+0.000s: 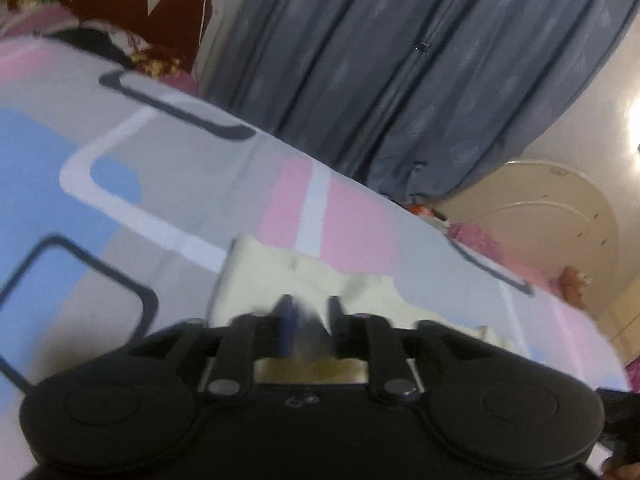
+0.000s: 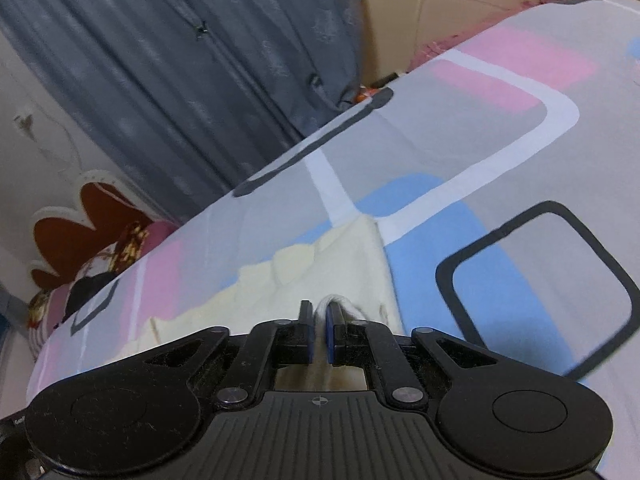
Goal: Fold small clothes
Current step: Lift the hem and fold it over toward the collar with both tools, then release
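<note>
A small cream-white garment [image 1: 304, 280] lies on a bed sheet with pink, blue and grey blocks [image 1: 168, 168]. In the left wrist view my left gripper [image 1: 310, 312] is shut on the garment's near edge; the view is blurred. In the right wrist view the same garment [image 2: 320, 272] stretches away across the sheet [image 2: 500, 160]. My right gripper [image 2: 320, 320] is shut on a fold of the garment's near edge, with cloth bunched between the blue pads [image 2: 330, 330].
Grey-blue curtains [image 1: 420, 60] hang behind the bed. A red and white headboard [image 1: 132, 4] and patterned pillows [image 1: 152, 60] are at one end. A cream cupboard door [image 1: 560, 232] stands past the bed's far side.
</note>
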A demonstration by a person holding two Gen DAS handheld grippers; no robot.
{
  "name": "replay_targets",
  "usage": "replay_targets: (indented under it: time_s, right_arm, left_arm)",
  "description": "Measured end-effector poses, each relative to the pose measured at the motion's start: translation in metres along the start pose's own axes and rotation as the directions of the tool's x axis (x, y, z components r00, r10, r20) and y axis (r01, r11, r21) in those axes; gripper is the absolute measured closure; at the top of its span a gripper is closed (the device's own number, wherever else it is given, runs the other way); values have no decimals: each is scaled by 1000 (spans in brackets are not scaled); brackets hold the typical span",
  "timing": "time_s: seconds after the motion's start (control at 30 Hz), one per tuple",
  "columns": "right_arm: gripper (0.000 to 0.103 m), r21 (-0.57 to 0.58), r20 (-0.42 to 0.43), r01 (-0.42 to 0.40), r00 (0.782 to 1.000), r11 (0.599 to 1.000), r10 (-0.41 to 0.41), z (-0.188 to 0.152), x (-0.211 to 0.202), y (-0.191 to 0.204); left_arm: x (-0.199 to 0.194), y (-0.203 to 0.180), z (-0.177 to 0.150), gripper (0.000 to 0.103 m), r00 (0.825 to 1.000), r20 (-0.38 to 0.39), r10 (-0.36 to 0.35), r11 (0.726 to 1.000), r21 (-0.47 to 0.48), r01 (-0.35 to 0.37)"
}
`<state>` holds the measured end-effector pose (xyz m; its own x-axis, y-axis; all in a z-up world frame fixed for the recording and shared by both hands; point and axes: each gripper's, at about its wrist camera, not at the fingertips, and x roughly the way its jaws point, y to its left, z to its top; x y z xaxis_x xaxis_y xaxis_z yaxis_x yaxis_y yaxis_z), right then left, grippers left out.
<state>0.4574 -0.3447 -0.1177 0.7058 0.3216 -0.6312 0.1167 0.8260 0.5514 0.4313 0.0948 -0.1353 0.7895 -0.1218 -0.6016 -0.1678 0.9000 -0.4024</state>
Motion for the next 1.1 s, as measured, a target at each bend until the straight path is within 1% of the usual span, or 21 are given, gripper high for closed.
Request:
replay_targets:
  time_s: [0.03, 0.07, 0.1, 0.13, 0.2, 0.23, 0.33, 0.43, 0.5, 0.53, 0.57, 0.6, 0.67, 0.7, 0.73, 0.77, 0.83, 0.93, 1.03, 1.07, 1.1]
  right_arm:
    - [98, 1, -1, 2, 1000, 1000, -2, 2, 2, -1]
    - [95, -1, 2, 3, 1000, 1000, -3, 4, 2, -1]
    - [93, -10, 10, 8, 1000, 1000, -8, 6, 2, -1]
    - [85, -25, 24, 16, 1000, 1000, -15, 8, 1, -1]
    - [52, -47, 55, 19, 998, 999, -17, 13, -4, -2]
    - [49, -61, 68, 17, 998, 998, -13, 14, -6, -2]
    - [49, -120, 61, -1, 998, 993, 9, 15, -8, 0]
    - [49, -140, 46, -29, 998, 990, 36, 12, -6, -1]
    - [49, -155, 34, -33, 999, 987, 39, 11, -1, -1]
    - [49, -165, 27, -37, 999, 986, 42, 11, 1, -1]
    - [49, -183, 21, -33, 999, 983, 38, 10, 4, 1]
    - [49, -202, 14, -26, 999, 979, 29, 8, 8, 3]
    - [49, -244, 7, -12, 1000, 970, 14, 5, 14, 7]
    - [50, -265, 8, -5, 1000, 964, 7, 4, 17, 9]
    - [50, -286, 8, -1, 1000, 958, 3, 2, 19, 11]
    - [50, -302, 6, 4, 1000, 953, -2, 0, 22, 13]
    - [50, -332, 8, 6, 1000, 943, -3, -2, 25, 16]
    - [49, -360, 20, -13, 1000, 933, 22, -4, 25, 17]
    - [49, -304, 80, -83, 990, 949, 113, -1, 11, 9]
    - [49, -304, 81, -102, 988, 947, 132, 1, 9, 9]
    - [49, -324, 64, -107, 989, 940, 135, 1, 10, 10]
  left_arm:
    - [2, 0, 2, 61, 1000, -5, 6, 1000, 8, -6]
    - [3, 1, 5, 38, 1000, -10, 13, 1000, 11, -13]
    - [1, 3, 8, 29, 1000, -4, 20, 1000, 5, -20]
    - [-3, 4, 10, 24, 1000, 13, 19, 1000, 4, -19]
    - [-8, 5, 16, 24, 1000, 27, 8, 999, 33, -9]
    - [-9, 6, 18, 25, 1000, 24, 0, 999, 55, -1]
    - [-11, 4, 16, 25, 1000, 18, -9, 991, 135, 7]
    - [-7, 2, 9, 25, 1000, -7, -10, 984, 178, 11]
    - [-1, 1, 4, 27, 1000, -25, 3, 982, 190, 2]
    - [3, 0, 2, 31, 999, -30, 13, 980, 197, -6]
    - [7, -1, 1, 37, 999, -37, 16, 979, 201, -8]
    - [13, -3, -1, 41, 998, -52, 20, 978, 207, -8]
    - [21, -5, -2, 55, 997, -74, 28, 977, 213, -12]
    - [25, -6, -3, 58, 996, -79, 40, 976, 218, -22]
    - [27, -6, -3, 66, 996, -80, 51, 975, 220, -32]
    - [29, -6, -3, 77, 995, -78, 57, 975, 220, -38]
    - [30, -7, -2, 91, 995, -72, 63, 975, 216, -46]
    - [30, -9, -2, 91, 996, -73, 51, 974, 223, -34]
    - [32, -6, -2, 91, 996, -80, 37, 975, 222, -18]
    - [33, -6, -2, 91, 996, -87, 31, 976, 219, -11]
    - [34, -5, -2, 91, 995, -91, 26, 975, 220, -6]
